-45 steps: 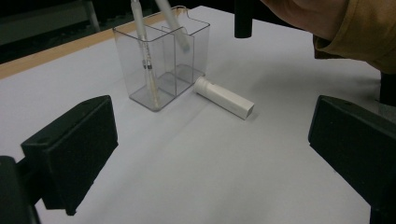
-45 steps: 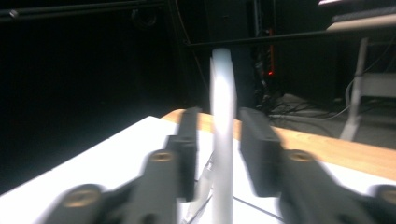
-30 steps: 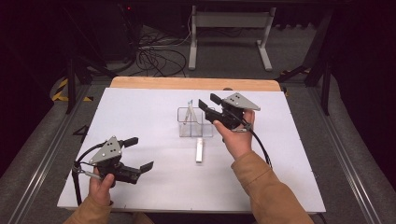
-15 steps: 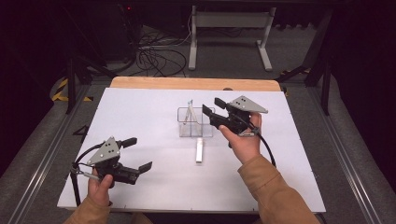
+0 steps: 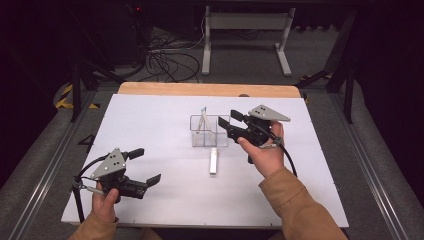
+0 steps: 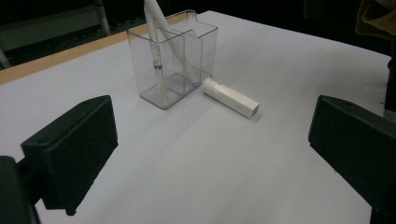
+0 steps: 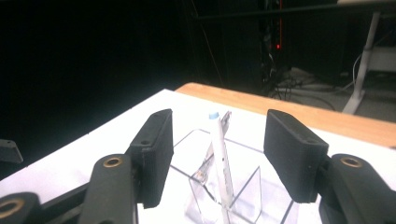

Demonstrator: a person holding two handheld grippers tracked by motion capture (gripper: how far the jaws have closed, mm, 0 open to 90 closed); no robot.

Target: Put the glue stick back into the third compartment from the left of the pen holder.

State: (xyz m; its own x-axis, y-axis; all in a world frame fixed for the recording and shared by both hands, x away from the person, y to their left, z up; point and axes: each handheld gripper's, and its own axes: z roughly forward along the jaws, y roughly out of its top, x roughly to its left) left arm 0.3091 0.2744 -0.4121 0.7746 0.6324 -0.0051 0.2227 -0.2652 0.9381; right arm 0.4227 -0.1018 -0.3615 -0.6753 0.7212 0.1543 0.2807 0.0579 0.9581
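A clear two-compartment holder [image 5: 209,132] stands mid-table with a white pen [image 5: 201,120] leaning in its left compartment. A white capped marker [image 5: 214,161] lies flat just in front of it. My right gripper [image 5: 229,119] hovers open at the holder's right side, jaws pointing left at it and holding nothing. In the right gripper view the blue-tipped pen [image 7: 220,158] stands beyond the open gap, with a thin clear pen [image 7: 208,164] beside it. My left gripper [image 5: 145,166] rests open at the near left; its view shows the holder [image 6: 175,60] and marker [image 6: 231,97] ahead.
The white tabletop [image 5: 150,125] ends at a wooden strip [image 5: 200,89] on the far side. Beyond it are a dark floor, cables [image 5: 165,60] and a white stand frame [image 5: 245,30]. Metal rails run along both sides of the table.
My right gripper has drifted slightly to the right and toward the person, away from over the holder. The left gripper has stayed where it was.
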